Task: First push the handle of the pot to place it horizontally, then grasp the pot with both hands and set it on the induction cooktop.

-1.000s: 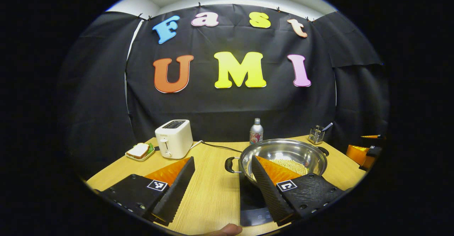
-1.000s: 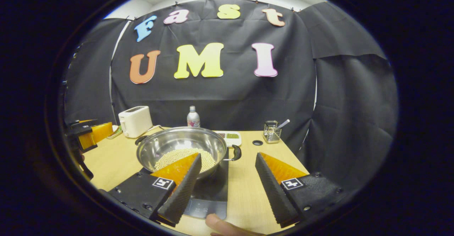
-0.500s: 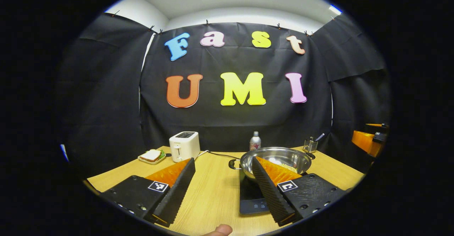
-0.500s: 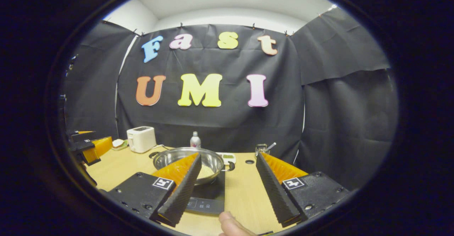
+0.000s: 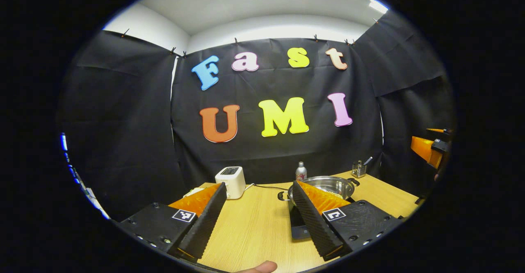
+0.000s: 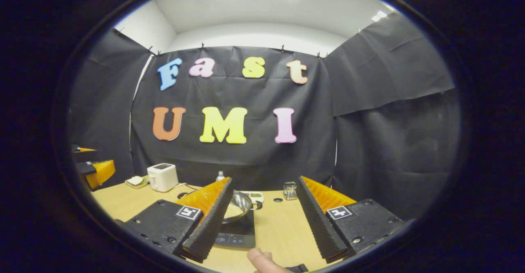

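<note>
The steel pot (image 5: 338, 185) sits on the black induction cooktop (image 5: 298, 228) on the wooden table, its two black handles pointing left and right. Pale grains lie inside the pot (image 6: 241, 205), with the cooktop (image 6: 237, 236) under it. My left gripper (image 5: 259, 183) is open and empty, held back from the pot near the table's front edge. My right gripper (image 6: 264, 179) is also open and empty, well short of the pot. Each finger nearest the pot hides part of it. The other gripper (image 5: 428, 150) hangs at the far right, and its counterpart (image 6: 96, 170) at the far left.
A white toaster (image 5: 231, 180) stands at the back left with a sandwich plate (image 6: 135, 181) beside it. A bottle (image 5: 301, 170) and a wire utensil holder (image 5: 360, 168) stand at the back. A small tray (image 6: 256, 196) lies behind the pot. A thumb (image 6: 262, 260) shows at the bottom.
Both grippers have drawn back from the pot and tilted upward, so the pot looks smaller and more ceiling shows. The pot stays on the cooktop. Both stay open.
</note>
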A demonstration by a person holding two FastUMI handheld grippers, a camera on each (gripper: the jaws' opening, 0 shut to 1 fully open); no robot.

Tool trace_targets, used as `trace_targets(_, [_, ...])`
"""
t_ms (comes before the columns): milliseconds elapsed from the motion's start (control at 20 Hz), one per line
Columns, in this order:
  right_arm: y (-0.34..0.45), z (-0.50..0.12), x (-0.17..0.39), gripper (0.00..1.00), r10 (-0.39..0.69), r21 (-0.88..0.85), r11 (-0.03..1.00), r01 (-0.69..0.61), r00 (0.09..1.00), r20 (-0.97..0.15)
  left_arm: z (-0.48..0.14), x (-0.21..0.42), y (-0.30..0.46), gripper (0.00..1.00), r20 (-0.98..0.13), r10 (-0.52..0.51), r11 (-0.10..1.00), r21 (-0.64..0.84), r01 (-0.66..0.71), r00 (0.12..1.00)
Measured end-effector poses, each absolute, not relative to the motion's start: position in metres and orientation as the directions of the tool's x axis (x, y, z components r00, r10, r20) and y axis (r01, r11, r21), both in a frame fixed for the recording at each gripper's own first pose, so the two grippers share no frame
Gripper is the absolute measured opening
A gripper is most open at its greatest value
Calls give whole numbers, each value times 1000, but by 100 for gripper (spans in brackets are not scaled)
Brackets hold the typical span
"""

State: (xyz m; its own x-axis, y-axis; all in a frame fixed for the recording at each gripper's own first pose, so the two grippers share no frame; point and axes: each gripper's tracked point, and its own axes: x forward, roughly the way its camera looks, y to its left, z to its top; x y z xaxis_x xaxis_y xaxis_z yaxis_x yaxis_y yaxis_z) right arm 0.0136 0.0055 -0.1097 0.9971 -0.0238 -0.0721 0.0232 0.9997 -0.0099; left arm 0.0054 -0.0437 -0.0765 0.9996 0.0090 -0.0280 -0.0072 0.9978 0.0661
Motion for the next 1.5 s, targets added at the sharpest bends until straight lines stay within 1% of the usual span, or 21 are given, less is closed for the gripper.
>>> trace_targets(50, [3, -103, 7, 95, -31, -15, 999, 31, 998, -59, -70, 2, -42, 96, -20, 15, 998, 63, -14, 1000])
trace_targets(100, [2, -98, 1, 94, -36, -18, 999, 35, 998, -53, -67, -1, -41, 100, -19, 19, 998, 57, -17, 1000])
trace_targets(150, [3, -91, -5, 96, -32, -14, 999, 32, 998, -48, -66, -2, -41, 100, -26, 22, 999, 51, -20, 999])
trace_targets(200, [4, -88, -10, 97, -24, -12, 1000, 24, 998, -49, -64, -5, -40, 96, -31, 30, 999, 44, -28, 999])
trace_targets(250, [5, -85, -16, 95, -16, -13, 1000, 16, 999, -50, -62, -6, -37, 96, -34, 43, 998, 44, -41, 999])
trace_targets(400, [-5, -79, -28, 95, -32, -15, 999, 32, 999, -35, -61, -15, -35, 96, -17, 66, 997, 51, -65, 998])
trace_targets(500, [-6, -82, -34, 97, -30, -13, 999, 29, 999, -35, -64, -21, -43, 96, -15, 44, 998, 46, -43, 999])
trace_targets(550, [-7, -84, -35, 95, -29, -9, 1000, 29, 999, -41, -63, -25, -47, 96, -14, 34, 999, 43, -34, 999])
trace_targets(650, [-13, -86, -35, 95, -38, -10, 999, 38, 998, -49, -58, -30, -49, 96, -4, 29, 999, 41, -29, 1000])
trace_targets(700, [-14, -86, -35, 97, -40, -11, 999, 39, 998, -50, -55, -31, -51, 96, 6, 25, 999, 33, -25, 1000])
trace_targets(750, [-16, -85, -36, 95, -43, -11, 999, 42, 998, -51, -53, -33, -53, 96, 13, 15, 1000, 24, -16, 1000])
trace_targets(800, [-17, -88, -35, 97, -42, -9, 999, 42, 998, -55, -51, -34, -57, 96, 16, 7, 1000, 15, -7, 1000])
trace_targets(900, [-17, -93, -33, 95, -40, -6, 999, 40, 997, -72, -45, -37, -58, 96, 30, -4, 1000, 6, 4, 1000])
trace_targets(1150, [-17, -95, -31, 95, -28, 13, 999, 29, 997, -75, -41, -40, -62, 96, 50, -23, 1000, 3, 23, 998])
trace_targets(1200, [-16, -97, -32, 97, -25, 17, 1000, 27, 997, -76, -41, -41, -61, 96, 53, -22, 1000, 0, 22, 998])
trace_targets(1250, [-15, -96, -33, 95, -19, 22, 1000, 21, 997, -73, -40, -42, -60, 96, 55, -22, 1000, -3, 23, 998])
trace_targets(1350, [-13, -96, -34, 97, -4, 30, 1000, 6, 998, -68, -40, -42, -59, 96, 59, -24, 1000, -12, 25, 998])
trace_targets(1450, [-15, -96, -34, 97, 1, 40, 999, 1, 998, -63, -39, -43, -58, 96, 67, -25, 999, -21, 27, 997])
trace_targets(1500, [-16, -97, -34, 95, 2, 44, 999, 1, 998, -64, -39, -44, -57, 96, 71, -25, 999, -24, 27, 997])
